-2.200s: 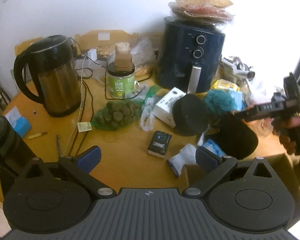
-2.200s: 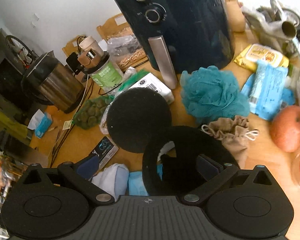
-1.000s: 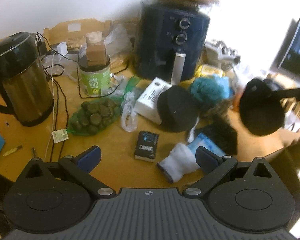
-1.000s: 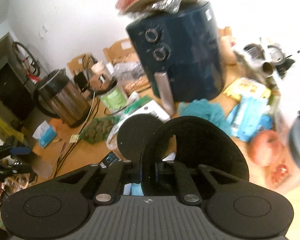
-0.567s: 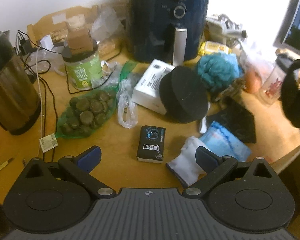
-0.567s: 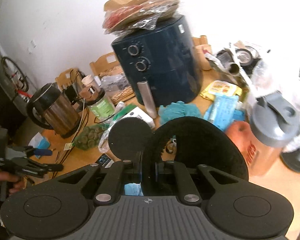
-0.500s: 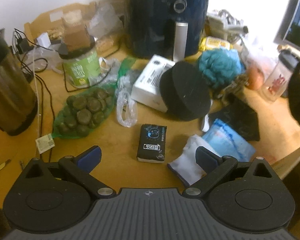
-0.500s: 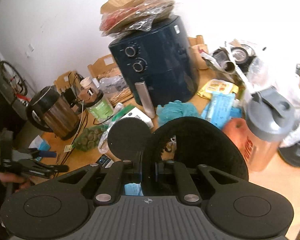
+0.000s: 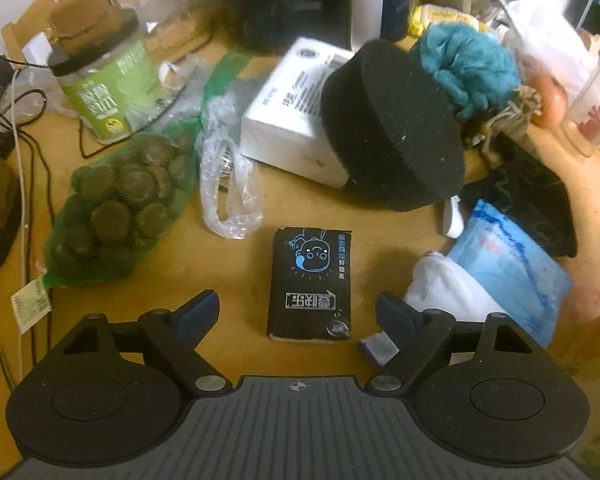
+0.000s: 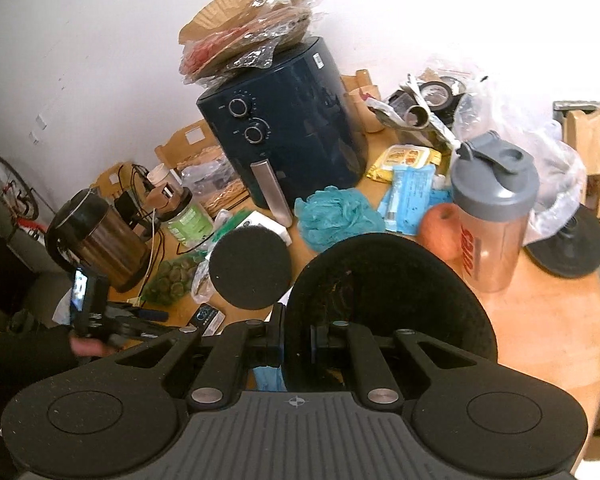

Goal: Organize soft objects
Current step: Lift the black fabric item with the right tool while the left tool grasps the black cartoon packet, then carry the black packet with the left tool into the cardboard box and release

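2 grippers are seen: the right gripper (image 10: 296, 346) is pinched on a black foam ring (image 10: 388, 296), lifted above the worktop (image 10: 548, 320); the left gripper (image 9: 298, 312), jaws spread and just narrowing, is placed around a black tissue pack (image 9: 311, 280).

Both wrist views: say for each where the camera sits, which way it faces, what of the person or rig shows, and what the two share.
Left wrist: sits on the left gripper, facing steeply down at the wooden table; its open blue-padded fingers flank a black tissue packet.
Right wrist: sits on the right gripper, facing across the table toward the dark blue air fryer; its fingers are shut on a black round foam pad; the person's dark sleeve and the left gripper show at left.
Shared: second black foam disc, teal mesh sponge, green net bag.
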`<state>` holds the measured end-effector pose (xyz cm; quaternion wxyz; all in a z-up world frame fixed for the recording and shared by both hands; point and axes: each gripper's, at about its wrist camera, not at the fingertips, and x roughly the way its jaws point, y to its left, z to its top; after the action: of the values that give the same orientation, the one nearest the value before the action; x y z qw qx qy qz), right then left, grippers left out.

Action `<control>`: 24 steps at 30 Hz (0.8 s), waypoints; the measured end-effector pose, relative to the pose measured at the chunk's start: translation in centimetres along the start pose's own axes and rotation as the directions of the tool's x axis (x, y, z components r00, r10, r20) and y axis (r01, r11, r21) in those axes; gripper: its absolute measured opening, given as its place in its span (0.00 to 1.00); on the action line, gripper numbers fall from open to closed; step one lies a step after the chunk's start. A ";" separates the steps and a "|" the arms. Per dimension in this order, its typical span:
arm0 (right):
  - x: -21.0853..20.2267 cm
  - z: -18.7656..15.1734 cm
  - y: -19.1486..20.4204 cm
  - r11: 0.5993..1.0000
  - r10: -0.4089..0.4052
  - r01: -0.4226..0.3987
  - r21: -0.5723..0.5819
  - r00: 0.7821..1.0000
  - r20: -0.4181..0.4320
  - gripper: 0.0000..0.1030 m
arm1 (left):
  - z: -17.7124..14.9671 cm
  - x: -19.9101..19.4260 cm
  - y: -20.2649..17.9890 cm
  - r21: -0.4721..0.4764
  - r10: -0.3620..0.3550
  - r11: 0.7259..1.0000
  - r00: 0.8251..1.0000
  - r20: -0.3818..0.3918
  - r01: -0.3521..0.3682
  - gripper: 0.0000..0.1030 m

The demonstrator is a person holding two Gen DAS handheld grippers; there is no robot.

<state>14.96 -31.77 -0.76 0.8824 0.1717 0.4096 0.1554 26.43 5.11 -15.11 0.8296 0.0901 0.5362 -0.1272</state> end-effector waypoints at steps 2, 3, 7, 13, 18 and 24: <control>-0.4 -0.4 0.0 1.000 -0.007 0.007 0.013 1.000 0.009 0.13 | 0.1 0.8 0.0 0.008 0.000 1.000 1.000 -0.010 0.001 0.72; -0.7 -0.6 0.0 1.000 -0.011 0.011 0.019 1.000 0.014 0.13 | 0.1 1.1 0.0 0.016 -0.004 1.000 1.000 -0.018 0.004 0.68; -1.5 -1.3 -0.1 0.999 -0.024 0.023 0.036 0.999 0.033 0.13 | -0.1 2.1 -0.2 0.044 -0.016 0.999 0.999 -0.050 0.018 0.47; -2.3 -2.2 0.1 0.999 -0.027 0.026 0.042 0.999 0.041 0.13 | -0.2 1.3 -0.1 0.041 -0.001 0.999 1.000 -0.029 0.002 0.47; -2.4 -2.2 0.2 0.999 -0.016 0.015 0.036 0.999 0.048 0.13 | 0.0 -1.1 0.2 0.013 -0.012 1.000 1.000 0.013 0.011 0.47; -2.4 -1.3 0.5 1.000 0.010 -0.010 0.004 0.998 0.061 0.13 | -0.1 -4.8 0.1 -0.015 -0.028 0.999 0.997 0.074 0.029 0.47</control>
<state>12.43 -32.10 0.23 0.8933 0.1802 0.3822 0.1535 24.43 5.76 -10.76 0.8476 0.0711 0.5073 -0.1382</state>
